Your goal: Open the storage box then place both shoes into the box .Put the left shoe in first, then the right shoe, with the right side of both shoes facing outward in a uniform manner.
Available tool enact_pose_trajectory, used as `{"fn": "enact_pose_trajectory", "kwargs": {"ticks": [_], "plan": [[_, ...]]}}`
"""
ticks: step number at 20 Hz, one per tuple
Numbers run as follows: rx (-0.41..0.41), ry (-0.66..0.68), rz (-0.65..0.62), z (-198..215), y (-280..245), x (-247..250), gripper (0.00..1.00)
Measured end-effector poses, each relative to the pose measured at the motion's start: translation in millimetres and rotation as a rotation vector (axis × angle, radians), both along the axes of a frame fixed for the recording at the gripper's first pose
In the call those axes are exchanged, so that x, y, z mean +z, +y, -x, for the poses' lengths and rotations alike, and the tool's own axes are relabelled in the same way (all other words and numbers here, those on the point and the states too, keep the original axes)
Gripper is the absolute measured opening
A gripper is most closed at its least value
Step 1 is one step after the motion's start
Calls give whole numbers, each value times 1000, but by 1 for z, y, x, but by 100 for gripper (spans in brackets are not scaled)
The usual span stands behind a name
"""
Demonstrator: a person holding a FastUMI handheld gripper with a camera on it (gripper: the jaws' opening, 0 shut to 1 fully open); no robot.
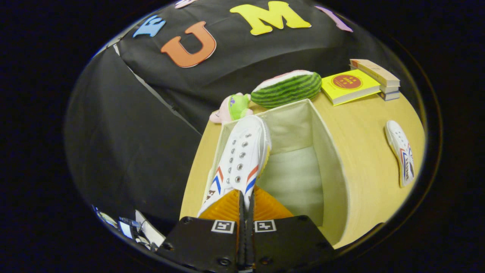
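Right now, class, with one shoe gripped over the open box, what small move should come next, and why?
Probably lower it a little further, then release. The hand-held gripper is closed on the white shoe, which hangs along one wall of the open storage box, seemingly above its floor. The other shoe lies on the table beside the box.
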State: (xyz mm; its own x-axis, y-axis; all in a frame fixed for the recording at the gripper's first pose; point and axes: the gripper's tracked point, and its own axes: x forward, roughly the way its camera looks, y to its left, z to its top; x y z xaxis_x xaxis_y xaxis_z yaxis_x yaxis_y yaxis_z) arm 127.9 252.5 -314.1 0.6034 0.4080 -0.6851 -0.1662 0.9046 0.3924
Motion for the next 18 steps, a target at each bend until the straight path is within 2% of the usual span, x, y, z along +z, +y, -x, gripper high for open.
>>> {"fn": "enact_pose_trajectory", "kwargs": {"ticks": [1, 2, 4, 6, 9, 11, 18], "plan": [[17, -26, -34, -1, 7, 5, 8], [31, -61, -25, -3, 11, 3, 34], [-11, -153, 74, -11, -15, 24, 86], [-53, -241, 116, -12, -33, 45, 83], [-74, -334, 155, -9, -62, 80, 85], [-83, -371, 154, -3, -79, 100, 97], [-159, -552, 235, 7, -171, 184, 99]]}}
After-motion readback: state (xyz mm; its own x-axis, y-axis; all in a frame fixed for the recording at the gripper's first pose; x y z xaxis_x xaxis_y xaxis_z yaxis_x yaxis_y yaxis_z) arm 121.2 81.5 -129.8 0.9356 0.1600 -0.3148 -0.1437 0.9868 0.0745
